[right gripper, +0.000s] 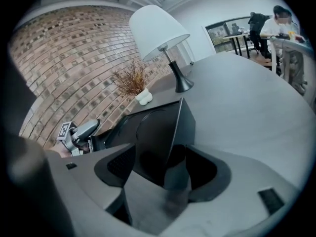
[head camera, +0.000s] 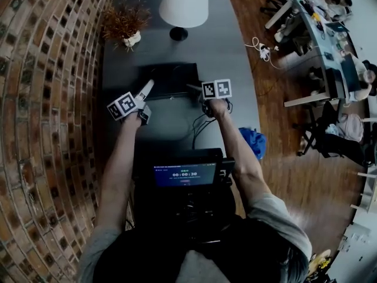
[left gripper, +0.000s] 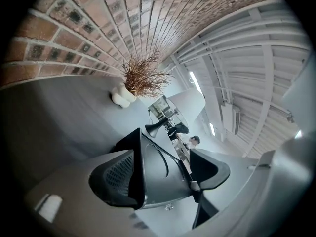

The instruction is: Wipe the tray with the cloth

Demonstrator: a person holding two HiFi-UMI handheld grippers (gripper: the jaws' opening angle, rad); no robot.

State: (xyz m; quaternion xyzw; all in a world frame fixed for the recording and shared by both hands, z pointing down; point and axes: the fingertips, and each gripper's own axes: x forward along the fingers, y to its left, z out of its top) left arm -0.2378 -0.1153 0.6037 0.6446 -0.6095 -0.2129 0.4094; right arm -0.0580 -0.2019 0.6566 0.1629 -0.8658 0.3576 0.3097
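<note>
Head view and both gripper views; tray (head camera: 171, 75) on a grey table (head camera: 230, 58).

**Writing.** The only legible text is a timer reading "00:00:30" on the chest screen (head camera: 184, 174). A smaller line above it is too fine to read. Each tool's cube carries square black-and-white markers.

**Tray.** Black and rectangular, with a round outline pressed into its floor. It lies just ahead of both tools, its long axis running across from the left tool's side to the right tool's side. Its near long edge faces the tools. Whether it rests flat or slightly tipped cannot be told.

**Left tool** (head camera: 146, 93). Its own view shows the jaws wide apart (left gripper: 165, 174), with the tray (left gripper: 158, 167) filling the gap ahead. The near left rim lines up with the inner face of the left jaw; contact cannot be confirmed. Nothing is clamped.

**Right tool** (head camera: 197, 90). Its jaws are also wide apart (right gripper: 160, 169). A grey cloth (right gripper: 153, 206) sits in the gap, close to the camera. A strip of the cloth rises along the inner face of the right jaw. The cloth covers the tray's (right gripper: 153, 137) near edge. The jaws are not closed on it.

**Beyond the tools.** A white-shaded lamp (head camera: 184, 5) and a dried plant (head camera: 125, 22) stand past the tray's far edge.
</note>
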